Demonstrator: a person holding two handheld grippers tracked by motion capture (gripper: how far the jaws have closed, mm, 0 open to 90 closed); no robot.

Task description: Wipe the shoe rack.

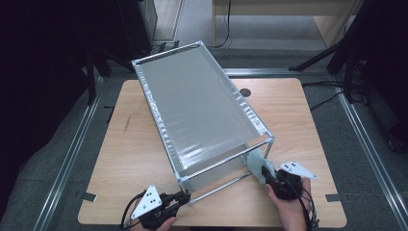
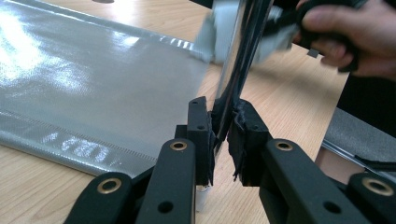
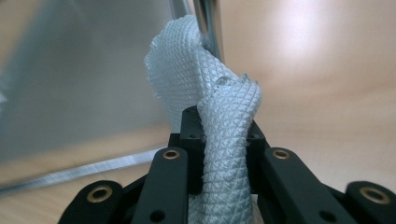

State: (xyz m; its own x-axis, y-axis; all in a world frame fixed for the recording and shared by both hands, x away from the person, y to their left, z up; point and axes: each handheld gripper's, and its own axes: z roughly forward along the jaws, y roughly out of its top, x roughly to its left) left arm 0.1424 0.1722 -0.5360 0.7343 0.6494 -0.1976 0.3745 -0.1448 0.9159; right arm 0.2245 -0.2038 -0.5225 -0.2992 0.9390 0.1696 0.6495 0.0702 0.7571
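Observation:
A metal-tube rack with a shiny grey sheet panel (image 1: 202,110) lies tilted across the wooden table (image 1: 130,149). At its near left corner my left gripper (image 1: 182,197) is shut on a chrome rod (image 2: 240,60) of the frame, which runs up between the pads (image 2: 223,135). My right gripper (image 1: 266,174) is at the near right corner post, shut on a pale waffle-weave cloth (image 3: 205,93). The bunched cloth (image 1: 257,166) presses against the chrome post (image 3: 208,23). The left gripper view has the right hand (image 2: 345,32) and the cloth (image 2: 217,32) farther along the rod.
A small round hole (image 1: 245,92) marks the table beyond the rack. Aluminium floor rails (image 1: 72,154) run along both sides of the table. Black stand legs (image 1: 332,53) stand at the back right, with cables on the floor.

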